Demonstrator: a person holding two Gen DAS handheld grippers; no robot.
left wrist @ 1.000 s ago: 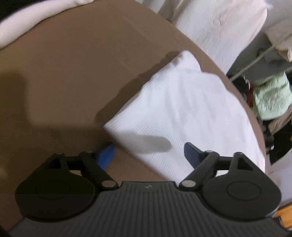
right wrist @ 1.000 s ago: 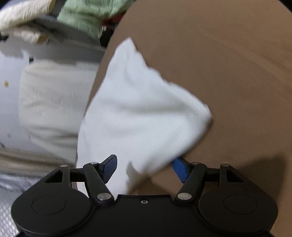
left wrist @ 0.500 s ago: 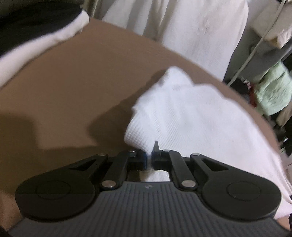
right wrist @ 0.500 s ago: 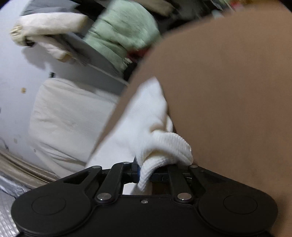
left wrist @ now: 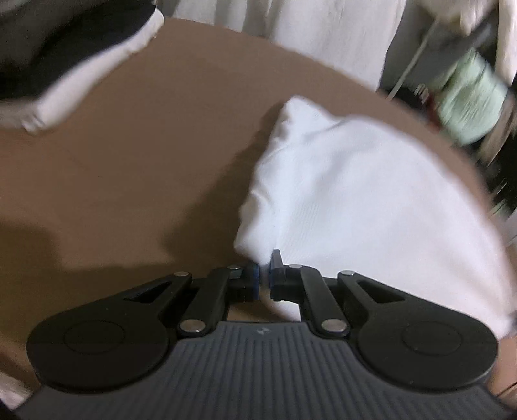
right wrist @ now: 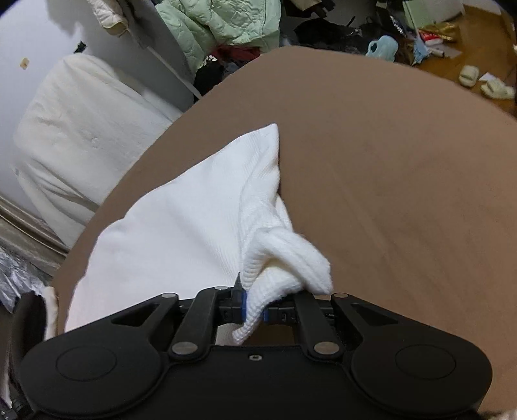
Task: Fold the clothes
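Blue-padded fingers (left wrist: 253, 280) of the left gripper (left wrist: 264, 281) are clenched almost together, with a thin edge of the white ribbed garment (left wrist: 355, 200) pinched in the narrow gap between them. In the right wrist view, the right gripper (right wrist: 253, 311) is likewise clamped on the same white ribbed garment (right wrist: 181, 226); its fingers (right wrist: 240, 307) trap a thick bunched roll of cloth, which bulges over the right finger and hangs down between the pads. From both grips the cloth spreads away, lifted at the held corners and lying flat farther out on the brown worktop (right wrist: 387, 177), close to its curved edge. On the far left of the worktop (left wrist: 129, 161), well apart from the held piece, rests a pile of white and dark fabric (left wrist: 80, 71). Beyond the edge stand a cream padded cover (right wrist: 74, 129) and a pale green quilted jacket (right wrist: 226, 19).
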